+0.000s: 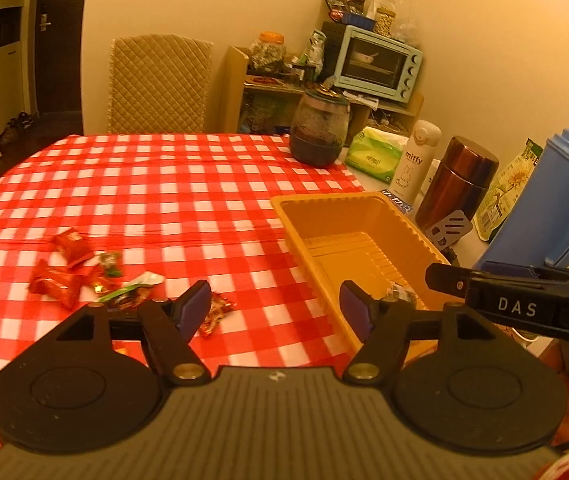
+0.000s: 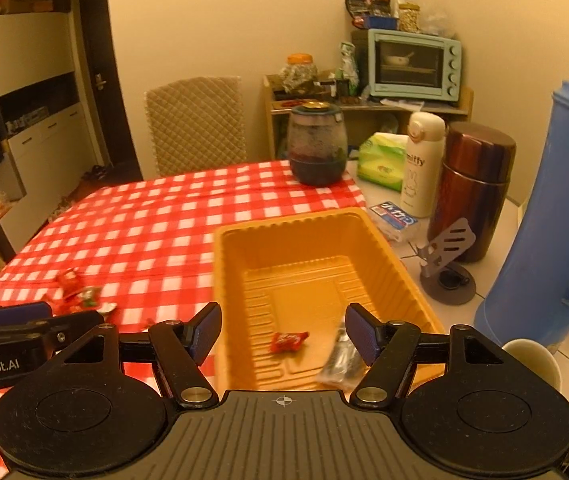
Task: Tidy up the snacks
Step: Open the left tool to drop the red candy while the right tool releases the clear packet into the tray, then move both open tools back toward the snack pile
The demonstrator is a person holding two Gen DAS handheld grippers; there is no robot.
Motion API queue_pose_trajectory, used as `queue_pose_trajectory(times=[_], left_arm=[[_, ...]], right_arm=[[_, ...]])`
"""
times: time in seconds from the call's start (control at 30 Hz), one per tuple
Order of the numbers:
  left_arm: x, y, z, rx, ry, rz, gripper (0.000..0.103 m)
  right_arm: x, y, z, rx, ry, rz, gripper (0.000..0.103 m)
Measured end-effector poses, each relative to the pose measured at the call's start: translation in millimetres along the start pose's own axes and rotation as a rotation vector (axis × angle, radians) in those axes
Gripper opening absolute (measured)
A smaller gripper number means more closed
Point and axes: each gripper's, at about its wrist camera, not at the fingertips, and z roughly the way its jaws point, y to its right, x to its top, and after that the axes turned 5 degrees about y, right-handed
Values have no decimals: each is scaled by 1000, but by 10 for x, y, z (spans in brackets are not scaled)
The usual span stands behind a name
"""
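My left gripper (image 1: 274, 300) stands open over the red checked tablecloth (image 1: 156, 184), nothing between its blue pads. A heap of red and green wrapped snacks (image 1: 76, 268) lies to its left, and one orange-red wrapper (image 1: 216, 314) sits just behind its left finger. My right gripper (image 2: 283, 316) is open above the near end of the orange tray (image 2: 284, 220), empty. In the tray lie a red candy (image 2: 288, 341) and a dark, blurred wrapper (image 2: 340, 360). The right gripper's finger (image 1: 444, 278) shows over the tray's near right rim (image 1: 324, 204). The left gripper's finger (image 2: 24, 316) shows at the left edge.
Behind the tray stand a dark glass jar (image 1: 318, 132), a green tissue pack (image 1: 372, 154), a white bottle (image 2: 420, 164), a brown flask (image 2: 472, 188), a grey phone stand (image 2: 448, 256) and a tall blue jug (image 2: 556, 220). A white cup (image 2: 532, 360) sits near right. A quilted chair (image 1: 160, 84) faces the far side.
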Motion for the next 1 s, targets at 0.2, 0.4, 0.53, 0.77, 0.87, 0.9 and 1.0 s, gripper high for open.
queue_pose_trajectory(times=[0.2, 0.4, 0.53, 0.77, 0.87, 0.9, 1.0], left_arm=[[-71, -216, -325, 26, 3, -8, 71], [-158, -525, -595, 73, 6, -25, 71], [-222, -751, -741, 117, 10, -34, 71], [-331, -1082, -837, 171, -1, -50, 71], [-379, -1180, -826, 176, -7, -58, 71], [-401, -1207, -814, 175, -10, -62, 71], [-457, -1275, -755, 173, -19, -64, 71]], right_arm=[[-34, -322, -205, 16, 0, -12, 72], [-104, -623, -290, 51, -12, -25, 73], [-175, -785, -278, 78, -22, -27, 73], [-323, -1019, -183, 127, -39, -27, 73], [-386, -1075, -122, 134, -45, -25, 73], [-408, -1080, -96, 135, -48, -23, 73], [-471, -1098, -20, 139, -54, -27, 73]])
